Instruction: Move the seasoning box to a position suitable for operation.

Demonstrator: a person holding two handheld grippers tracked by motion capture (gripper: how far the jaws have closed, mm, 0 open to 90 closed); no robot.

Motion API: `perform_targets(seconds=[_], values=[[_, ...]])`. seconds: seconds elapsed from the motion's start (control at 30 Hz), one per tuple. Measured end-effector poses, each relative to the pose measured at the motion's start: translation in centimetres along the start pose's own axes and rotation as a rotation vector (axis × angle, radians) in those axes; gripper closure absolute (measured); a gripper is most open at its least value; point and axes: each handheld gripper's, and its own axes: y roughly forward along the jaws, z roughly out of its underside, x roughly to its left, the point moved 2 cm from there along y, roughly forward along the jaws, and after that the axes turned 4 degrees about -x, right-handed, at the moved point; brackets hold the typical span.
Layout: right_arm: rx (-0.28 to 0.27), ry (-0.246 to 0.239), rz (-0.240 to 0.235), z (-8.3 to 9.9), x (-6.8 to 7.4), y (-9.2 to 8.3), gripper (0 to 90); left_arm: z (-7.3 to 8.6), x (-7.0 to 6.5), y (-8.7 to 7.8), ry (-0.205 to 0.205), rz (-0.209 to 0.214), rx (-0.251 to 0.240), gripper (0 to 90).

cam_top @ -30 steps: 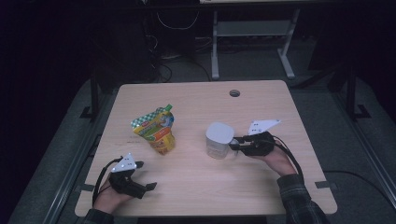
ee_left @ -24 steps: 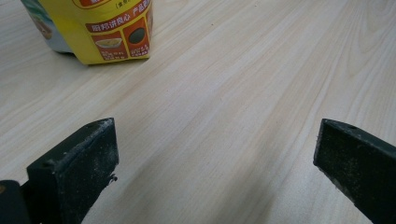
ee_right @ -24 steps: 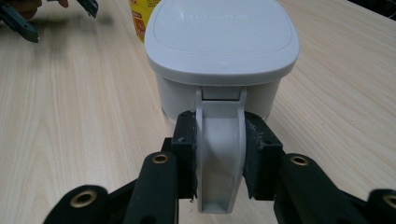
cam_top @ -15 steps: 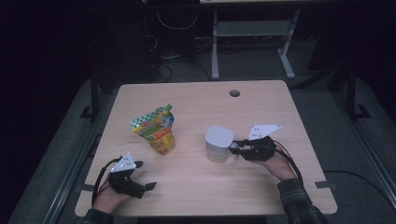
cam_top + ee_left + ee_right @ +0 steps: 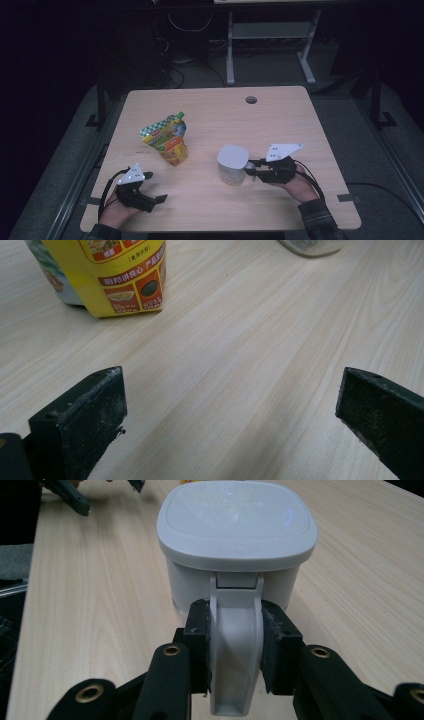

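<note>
Jug [image 5: 232, 164] sits right of centre on the tabletop [image 5: 210, 115], and we have the right gripper [image 5: 234, 645] clamped on its stiff plastic handle [image 5: 233, 670]. Looks light and rigid with a smooth lid; handle is our best hold. Left gripper [image 5: 230, 405] idles, jaws apart.

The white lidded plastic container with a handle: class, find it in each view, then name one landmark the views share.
High view: white lidded plastic container stands right of centre, its handle in the right gripper.
Left gripper view: its base shows at the top edge.
Right gripper view: centre, handle clamped.
Shared landmark: the pale wooden table.
</note>
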Motion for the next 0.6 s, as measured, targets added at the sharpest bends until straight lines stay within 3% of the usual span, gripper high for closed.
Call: perform_targets(seconds=[0.6], values=[[-0.007, -0.014, -0.048, 0.9, 3.1, -1.2, 68.7, 0.0, -0.1, -0.2, 0.008, 0.001, -0.001, 0.0]])
